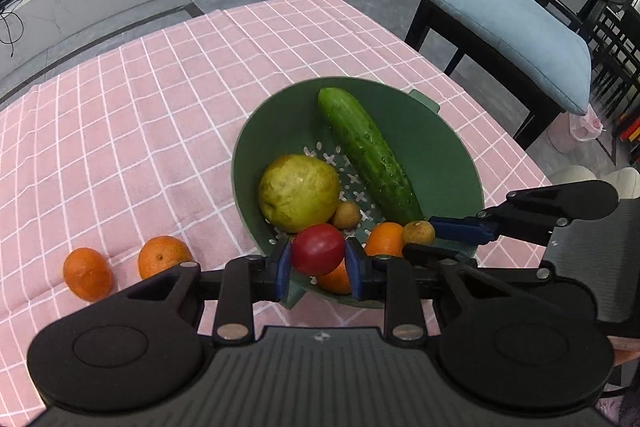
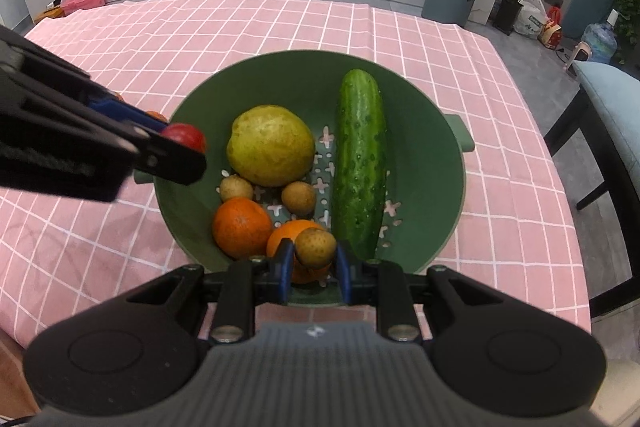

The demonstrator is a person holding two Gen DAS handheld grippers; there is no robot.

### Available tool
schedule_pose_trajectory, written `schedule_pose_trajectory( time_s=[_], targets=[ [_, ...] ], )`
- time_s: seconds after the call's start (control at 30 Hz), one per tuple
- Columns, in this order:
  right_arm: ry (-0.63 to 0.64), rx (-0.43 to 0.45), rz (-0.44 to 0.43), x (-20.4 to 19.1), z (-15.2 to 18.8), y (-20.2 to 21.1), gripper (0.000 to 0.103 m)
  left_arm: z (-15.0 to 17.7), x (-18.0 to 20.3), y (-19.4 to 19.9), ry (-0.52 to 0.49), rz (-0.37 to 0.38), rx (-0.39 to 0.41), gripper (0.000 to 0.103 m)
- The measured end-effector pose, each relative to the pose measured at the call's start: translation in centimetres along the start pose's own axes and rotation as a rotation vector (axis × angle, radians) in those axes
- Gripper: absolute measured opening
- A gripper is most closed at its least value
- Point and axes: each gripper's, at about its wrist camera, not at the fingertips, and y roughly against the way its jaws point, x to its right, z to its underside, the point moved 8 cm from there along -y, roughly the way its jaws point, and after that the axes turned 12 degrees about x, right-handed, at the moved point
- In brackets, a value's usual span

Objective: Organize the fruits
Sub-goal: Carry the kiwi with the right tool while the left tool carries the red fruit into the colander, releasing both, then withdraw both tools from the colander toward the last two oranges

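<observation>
The left gripper (image 1: 318, 258) is clamped on a red tomato (image 1: 318, 249) above the green colander (image 1: 460, 155); the right gripper (image 2: 315, 259) pinches a longan (image 2: 315, 247). Both round fruits may slip out, and the tongs, being near, may collide.

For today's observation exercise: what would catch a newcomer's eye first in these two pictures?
Probably the green colander in the middle of the pink checked cloth, with a long cucumber and a big yellow-green pear inside. Then the left gripper clamping a red tomato at its rim, and the right gripper pinching a small brown fruit.
</observation>
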Motion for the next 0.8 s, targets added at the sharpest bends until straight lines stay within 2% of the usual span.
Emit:
schedule_pose_trajectory(
  time_s=[0.47,0.63,0.73,0.8],
  targets=[
    [0.009,-0.012,-0.001,0.2,0.0,-0.5,0.020,0.5,0.5,-2.3,0.001,0.013,-0.054,0.033],
    [0.013,-0.016,0.000,0.2,-0.1,-0.5,0.021,0.6,0.6,-2.4,0.004,0.020,-0.048,0.043],
    [0.015,-0.013,0.004,0.2,-0.1,-0.4,0.031,0.4,0.8,-2.2,0.000,0.027,-0.029,0.059],
    [0.018,-0.011,0.008,0.2,-0.2,-0.3,0.035,0.3,0.9,-2.0,-0.006,0.022,-0.020,0.060]
  ],
)
